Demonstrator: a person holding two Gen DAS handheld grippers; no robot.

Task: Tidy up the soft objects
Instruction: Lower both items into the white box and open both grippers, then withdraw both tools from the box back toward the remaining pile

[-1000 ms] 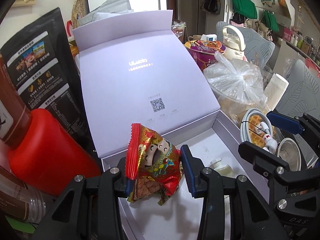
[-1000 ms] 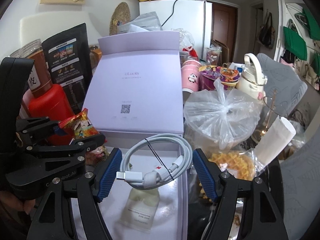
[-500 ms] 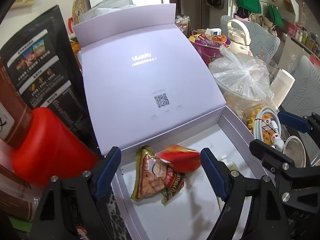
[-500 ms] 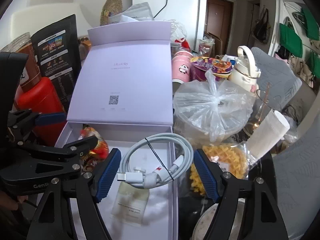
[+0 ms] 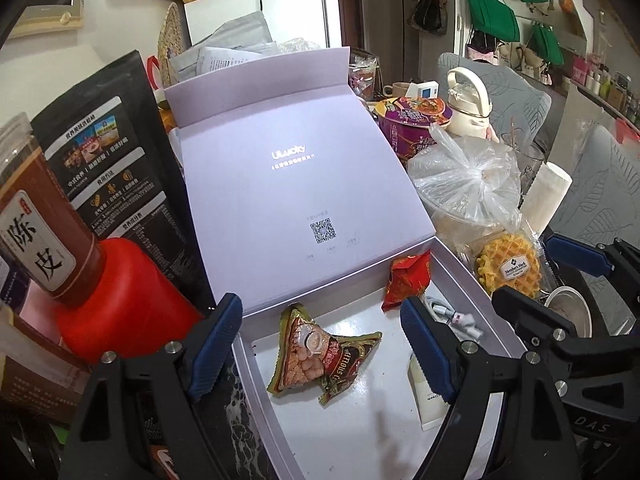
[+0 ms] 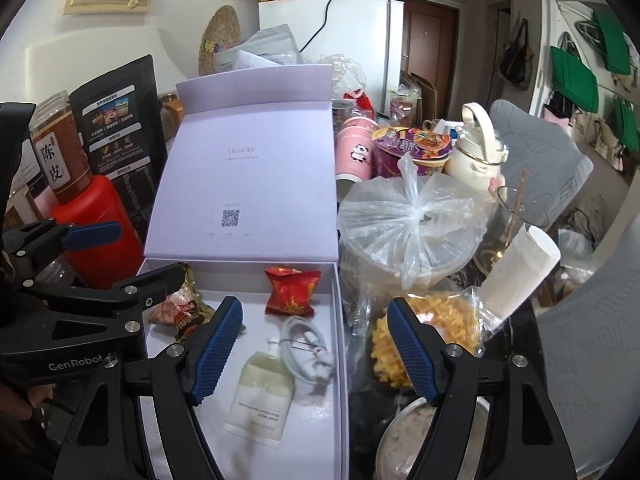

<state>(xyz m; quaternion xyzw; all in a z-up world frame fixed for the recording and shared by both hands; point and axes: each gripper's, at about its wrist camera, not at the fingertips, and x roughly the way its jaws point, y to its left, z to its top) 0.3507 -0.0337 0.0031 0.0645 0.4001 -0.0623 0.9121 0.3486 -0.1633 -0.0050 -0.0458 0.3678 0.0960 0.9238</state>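
A pale lilac box (image 5: 452,260) (image 6: 338,320) stands open with its lid leaning back. Inside lie a green-edged snack packet (image 5: 316,356) (image 6: 180,308), a red snack packet (image 5: 408,280) (image 6: 292,290), a coiled white cable (image 6: 306,346) (image 5: 452,316) and a pale lotion sachet (image 6: 262,394) (image 5: 426,392). My left gripper (image 5: 320,346) is open and empty above the green-edged packet. My right gripper (image 6: 314,354) is open and empty above the cable. A bagged waffle (image 5: 508,266) (image 6: 424,332) lies just right of the box.
A red-lidded jar (image 5: 116,292) and a black pouch (image 5: 104,172) stand left of the box. A tied clear plastic bag (image 6: 412,216), a noodle cup (image 6: 412,150), a cream kettle (image 6: 476,148), a paper roll (image 6: 520,268) and a metal bowl (image 6: 428,440) crowd the right.
My left gripper opened and dropped the two snack packets into the box. My right gripper opened and let the cable fall into the box. Both grippers drew back a little.
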